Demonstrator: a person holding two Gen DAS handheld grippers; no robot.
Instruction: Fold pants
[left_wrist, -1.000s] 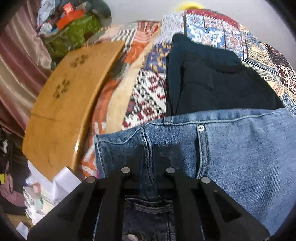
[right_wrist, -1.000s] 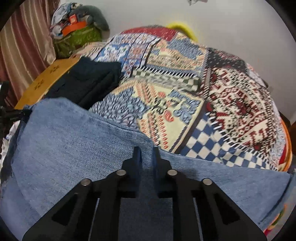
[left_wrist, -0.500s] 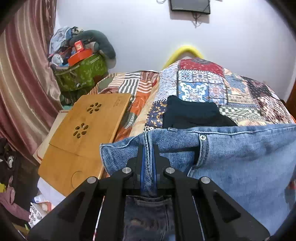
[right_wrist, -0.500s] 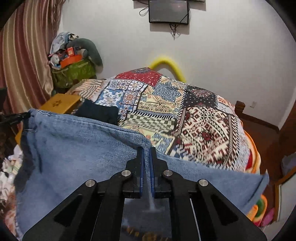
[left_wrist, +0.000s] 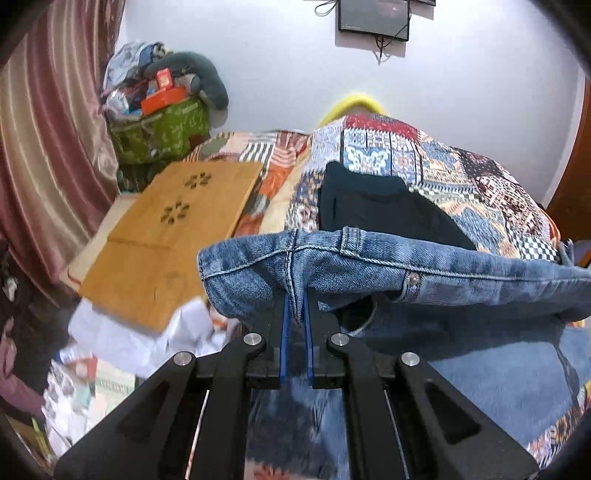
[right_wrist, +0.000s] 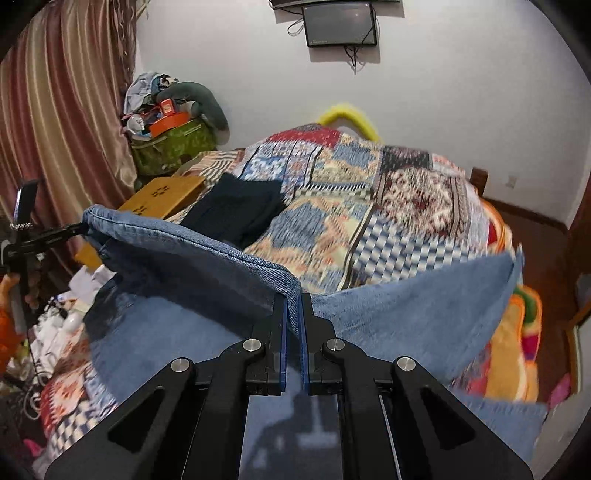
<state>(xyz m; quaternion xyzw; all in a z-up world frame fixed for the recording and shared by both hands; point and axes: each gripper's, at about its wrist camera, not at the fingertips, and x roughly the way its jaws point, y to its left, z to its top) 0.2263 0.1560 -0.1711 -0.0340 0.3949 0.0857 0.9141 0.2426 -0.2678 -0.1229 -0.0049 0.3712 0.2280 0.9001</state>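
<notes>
Blue jeans (left_wrist: 424, 273) hang in the air over the patchwork bed. My left gripper (left_wrist: 295, 295) is shut on the waistband by its side seam; a belt loop and rivet show to the right. My right gripper (right_wrist: 294, 299) is shut on a folded edge of the jeans (right_wrist: 192, 240) further along the leg. The cloth stretches from it to the left gripper (right_wrist: 79, 227) at the far left, and the leg end (right_wrist: 436, 314) hangs to the right. The lower part of the jeans droops under both grippers.
A folded dark garment (left_wrist: 376, 210) lies on the patchwork quilt (right_wrist: 369, 206) behind the jeans. A wooden lap desk (left_wrist: 166, 236) lies at the bed's left edge. A green bag with clutter (right_wrist: 173, 144) stands by the curtain. Papers and clutter (left_wrist: 110, 347) cover the floor at left.
Both grippers have lifted the jeans off the bed and pulled back; the views tilted up from the quilt to the wall. The cloth now hangs folded between them.
</notes>
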